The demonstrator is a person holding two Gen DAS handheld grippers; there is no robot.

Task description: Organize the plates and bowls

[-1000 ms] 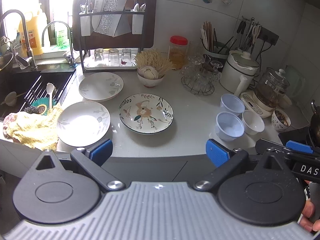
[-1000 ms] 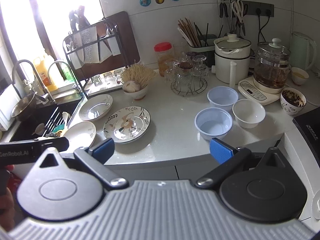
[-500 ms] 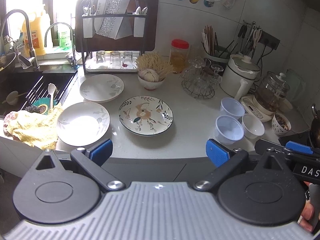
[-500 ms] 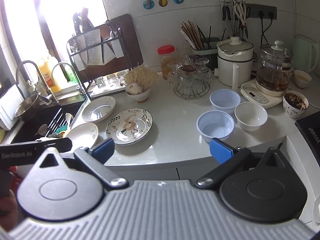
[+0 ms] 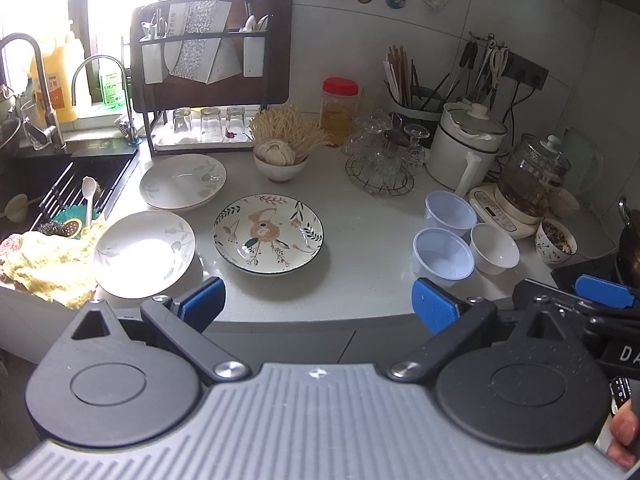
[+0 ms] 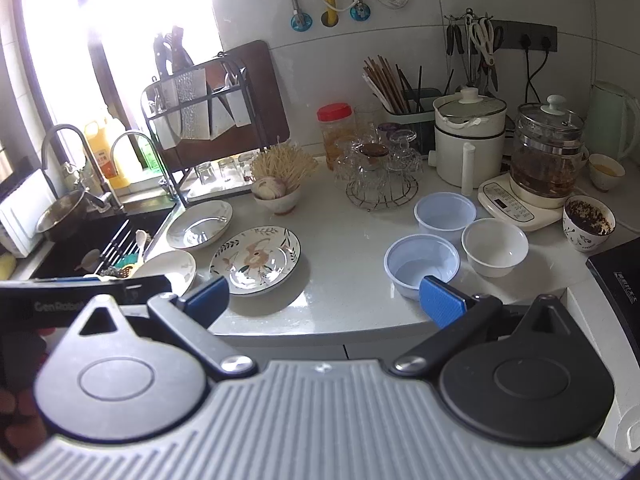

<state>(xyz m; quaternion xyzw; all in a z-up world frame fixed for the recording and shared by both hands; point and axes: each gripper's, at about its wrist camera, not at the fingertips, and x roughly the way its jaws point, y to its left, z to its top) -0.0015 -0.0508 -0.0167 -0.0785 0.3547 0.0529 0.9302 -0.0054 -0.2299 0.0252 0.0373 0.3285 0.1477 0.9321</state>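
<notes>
A: How did the jaws stand?

B: The left gripper [image 5: 318,306] and the right gripper [image 6: 323,298] both had their blue pads spread wide, pinching nothing, held off the edge of the pale stone counter [image 5: 360,240].

A: And the dishes?

B: A round floral-patterned ceramic plate [image 5: 268,233] sat mid-counter. Two white leaf-print plates [image 5: 145,253] lay to its left beside the dark sink [image 5: 60,188]. To the right, two pale blue plastic bowls [image 6: 421,265] and a small white ceramic bowl [image 6: 495,246] clustered together, near the glass kettle [image 6: 550,152].
</notes>
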